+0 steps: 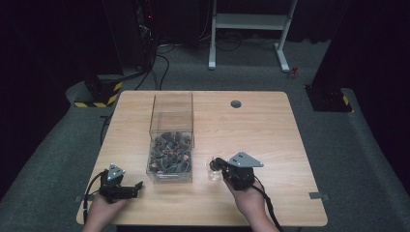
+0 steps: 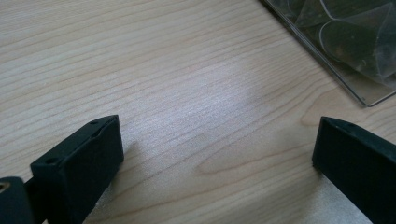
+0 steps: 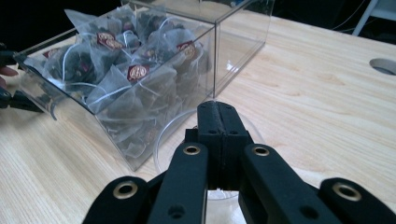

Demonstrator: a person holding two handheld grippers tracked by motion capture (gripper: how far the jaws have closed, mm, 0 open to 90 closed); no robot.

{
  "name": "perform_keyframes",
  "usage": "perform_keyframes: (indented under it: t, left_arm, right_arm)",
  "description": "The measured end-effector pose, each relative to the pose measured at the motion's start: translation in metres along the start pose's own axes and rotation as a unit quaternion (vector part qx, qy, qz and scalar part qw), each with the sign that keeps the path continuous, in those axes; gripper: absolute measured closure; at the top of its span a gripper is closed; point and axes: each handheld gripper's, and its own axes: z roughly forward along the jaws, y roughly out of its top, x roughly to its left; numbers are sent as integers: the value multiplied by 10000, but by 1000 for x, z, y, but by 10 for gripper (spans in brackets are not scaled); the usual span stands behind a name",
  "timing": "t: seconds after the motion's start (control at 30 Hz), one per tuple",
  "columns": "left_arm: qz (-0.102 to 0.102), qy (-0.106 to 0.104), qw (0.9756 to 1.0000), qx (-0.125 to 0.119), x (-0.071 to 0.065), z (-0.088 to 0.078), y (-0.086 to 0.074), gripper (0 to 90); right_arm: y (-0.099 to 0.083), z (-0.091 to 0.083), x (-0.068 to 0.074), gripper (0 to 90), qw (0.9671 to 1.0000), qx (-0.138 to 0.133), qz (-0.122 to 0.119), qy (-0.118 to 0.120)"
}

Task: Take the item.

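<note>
Our right gripper, fingers clamped on a clear cup's rim, holds it at 3 o'clock of the teabag box on the tabletop; left gripper fingers apart. We judge the thin rim could slip or buckle. Teabag tags show an unreadable emblem

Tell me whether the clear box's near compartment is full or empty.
Full: the clear box has its near compartment packed with tea bags almost to the rim, while the far compartment looks empty.
</note>
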Motion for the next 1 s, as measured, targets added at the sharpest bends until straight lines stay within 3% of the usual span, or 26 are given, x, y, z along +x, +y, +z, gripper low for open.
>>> perform_keyframes:
  t: [0.4, 1.0]
  left_arm:
    - [0, 1, 10000, -1, 0, 0, 0, 22]
    - [1, 1, 10000, -1, 0, 0, 0, 21]
  right_arm:
    - [3, 0, 1, 792, 10000, -44, 16, 39]
    - [8, -1, -2, 422, 9997, -224, 16, 51]
